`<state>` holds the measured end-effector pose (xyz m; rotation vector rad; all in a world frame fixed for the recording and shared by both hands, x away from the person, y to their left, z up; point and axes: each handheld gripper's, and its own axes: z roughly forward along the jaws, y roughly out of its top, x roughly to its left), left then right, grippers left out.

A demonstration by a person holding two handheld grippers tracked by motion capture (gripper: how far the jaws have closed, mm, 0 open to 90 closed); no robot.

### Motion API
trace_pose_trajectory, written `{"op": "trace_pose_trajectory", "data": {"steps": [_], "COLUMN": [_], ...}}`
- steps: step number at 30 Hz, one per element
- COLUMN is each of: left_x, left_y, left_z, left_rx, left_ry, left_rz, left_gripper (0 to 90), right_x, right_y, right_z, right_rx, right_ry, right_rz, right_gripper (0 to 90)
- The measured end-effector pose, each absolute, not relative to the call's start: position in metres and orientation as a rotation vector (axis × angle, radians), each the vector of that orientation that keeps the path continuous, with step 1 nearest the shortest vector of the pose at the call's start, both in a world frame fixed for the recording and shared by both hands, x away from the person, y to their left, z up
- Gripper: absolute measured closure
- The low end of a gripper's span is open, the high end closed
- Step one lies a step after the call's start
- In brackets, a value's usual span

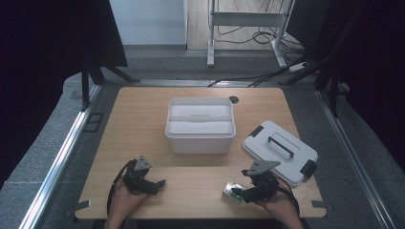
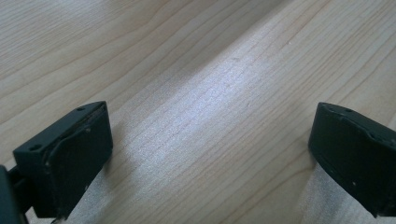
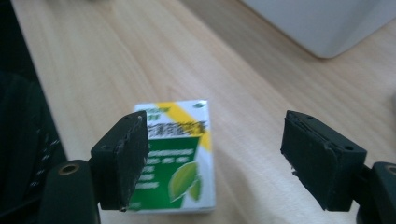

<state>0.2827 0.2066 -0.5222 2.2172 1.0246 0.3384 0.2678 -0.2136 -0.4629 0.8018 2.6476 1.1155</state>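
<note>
Partly, the right gripper (image 3: 215, 158) hides the green box (image 3: 180, 163).

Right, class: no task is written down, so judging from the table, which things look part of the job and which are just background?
Likely in the job:
small green box, lying flat by the open right tongs
open white bin
its lid, set on the table

Likely background:
metal stand
floor cables

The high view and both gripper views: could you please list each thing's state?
Bin: open, lid off.
Lid: flat on table, handle up.
Small box: lying flat, not gripped.
Left gripper: open, holding nothing.
Right gripper: open, over the small box.
</note>
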Motion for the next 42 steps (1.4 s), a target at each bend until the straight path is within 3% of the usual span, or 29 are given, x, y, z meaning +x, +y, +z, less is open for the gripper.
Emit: {"op": "trace_pose_trajectory", "data": {"steps": [16, 17, 19, 30, 38, 42], "left_x": [0.295, 0.301, 0.308, 0.355, 0.38, 0.384], "left_y": [0.211, 0.21, 0.207, 0.192, 0.177, 0.165], "left_z": [-0.5, -0.491, -0.482, -0.451, -0.45, -0.45], "left_rx": [2.221, 2.21, 2.201, 2.161, 2.215, 2.212], "left_ry": [0.951, 0.927, 0.907, 0.826, 0.772, 0.745], "left_rz": [0.303, 0.306, 0.305, 0.227, 0.262, 0.243], "left_gripper": [0.0, 0.0, 0.0, 0.0, 0.0, 0.0], "right_x": [0.311, 0.32, 0.329, 0.368, 0.391, 0.399], "right_y": [-0.215, -0.212, -0.21, -0.194, -0.187, -0.186], "right_z": [-0.456, -0.455, -0.456, -0.452, -0.457, -0.459], "right_rx": [0.861, 0.875, 0.891, 0.903, 0.917, 0.898], "right_ry": [2.546, 2.525, 2.52, 2.509, 2.509, 2.527], "right_rz": [1.123, 1.132, 1.125, 1.15, 1.177, 1.231], "right_gripper": [12.0, 5.3, 0.0, 0.0, 0.0, 8.2]}}
